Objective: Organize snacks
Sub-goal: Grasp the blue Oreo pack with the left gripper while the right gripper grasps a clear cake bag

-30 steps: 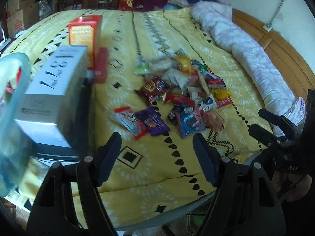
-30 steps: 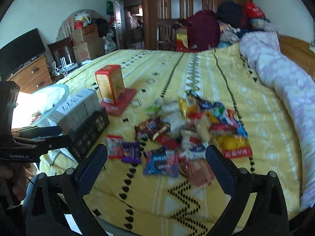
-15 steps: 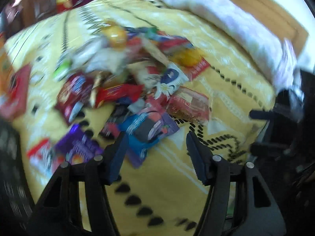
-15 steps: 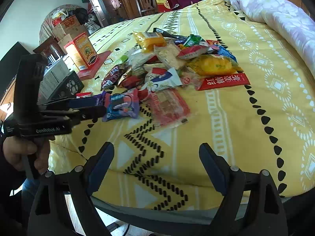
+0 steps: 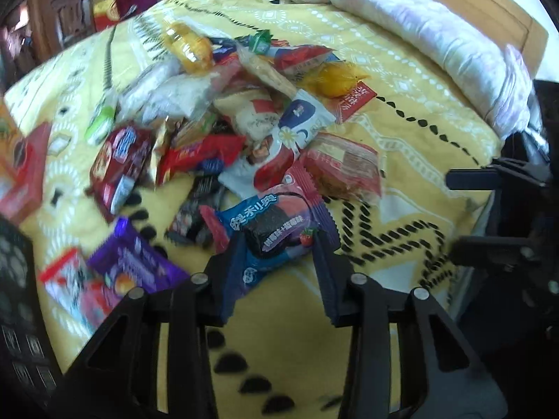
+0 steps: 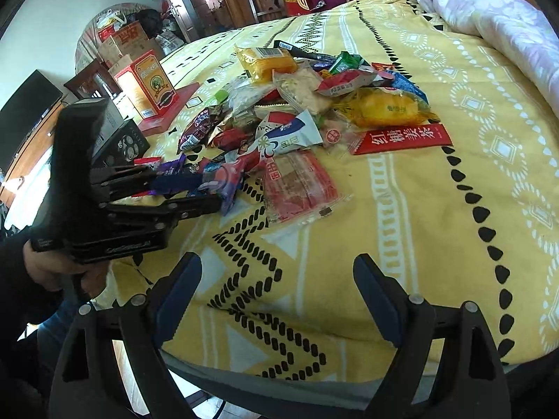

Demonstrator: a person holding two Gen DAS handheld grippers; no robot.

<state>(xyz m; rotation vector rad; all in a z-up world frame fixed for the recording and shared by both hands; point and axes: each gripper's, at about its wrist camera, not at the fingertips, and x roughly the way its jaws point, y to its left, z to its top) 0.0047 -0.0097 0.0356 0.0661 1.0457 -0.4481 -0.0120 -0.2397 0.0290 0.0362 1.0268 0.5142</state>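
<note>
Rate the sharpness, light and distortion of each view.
Left wrist view: motion blur smears the purple foil packet and the pile's left side, while the blue cookie wrapper between the closing left claw reads clearly; fisheye bends the edges.
Right wrist view: sharp, daylit, with soft glare on the clear-wrapped red cake packet; the yellow patterned blanket bulges.

A yellow bedspread (image 6: 401, 209) is patterned with white diamonds and black zigzags. A blue-and-pink snack packet (image 5: 276, 230) is seen beside a purple packet (image 5: 139, 265); a red sachet (image 6: 401, 139) is lettered in white.
</note>
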